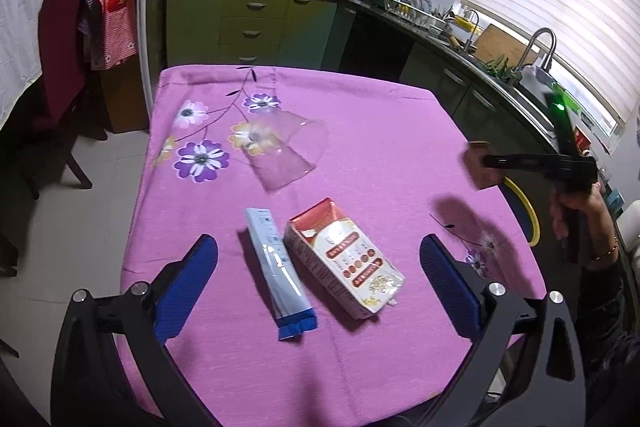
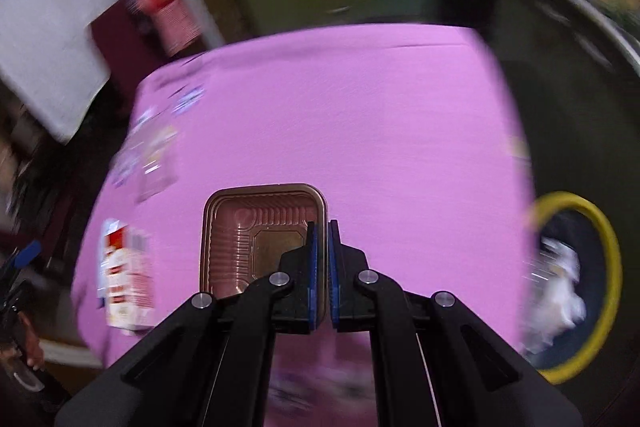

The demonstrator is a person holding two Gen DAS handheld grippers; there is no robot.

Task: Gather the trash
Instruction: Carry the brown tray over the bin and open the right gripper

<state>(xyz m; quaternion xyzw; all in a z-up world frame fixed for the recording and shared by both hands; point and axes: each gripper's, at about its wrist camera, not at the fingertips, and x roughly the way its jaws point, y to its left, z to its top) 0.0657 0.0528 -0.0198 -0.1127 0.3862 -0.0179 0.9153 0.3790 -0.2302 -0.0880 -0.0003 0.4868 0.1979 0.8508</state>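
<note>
Worktop (image 1: 380, 147): a table under a pink cloth printed with purple and yellow flowers, standing in a kitchen with green cabinets.
Left gripper (image 1: 319, 275): jaws stand wide apart with nothing between them; it hangs above the near part of the worktop, its blue pads either side of the two packets below.
Right gripper (image 2: 322, 263): jaws closed tight on the right rim of a brown plastic tray (image 2: 256, 239); in the left wrist view the right gripper (image 1: 486, 163) is off the worktop's right side, carried by a hand (image 1: 576, 211) wearing a bracelet.
Brown plastic tray: shallow, ribbed and empty, lifted clear of the cloth, hanging left of the jaws.
Carton (image 1: 344, 259): red and white box with an opened top, lying flat near the middle of the worktop.
Tube packet (image 1: 278, 271): long pale packet with a blue end, lying just left of the carton, close but apart.
Clear plastic cup (image 1: 288, 147): lying on its side farther back, beside the flower print.
Trash bin (image 2: 576, 287): yellow-rimmed, with a dark liner, on the floor past the worktop's right edge, white crumpled waste inside; the view is blurred.
</note>
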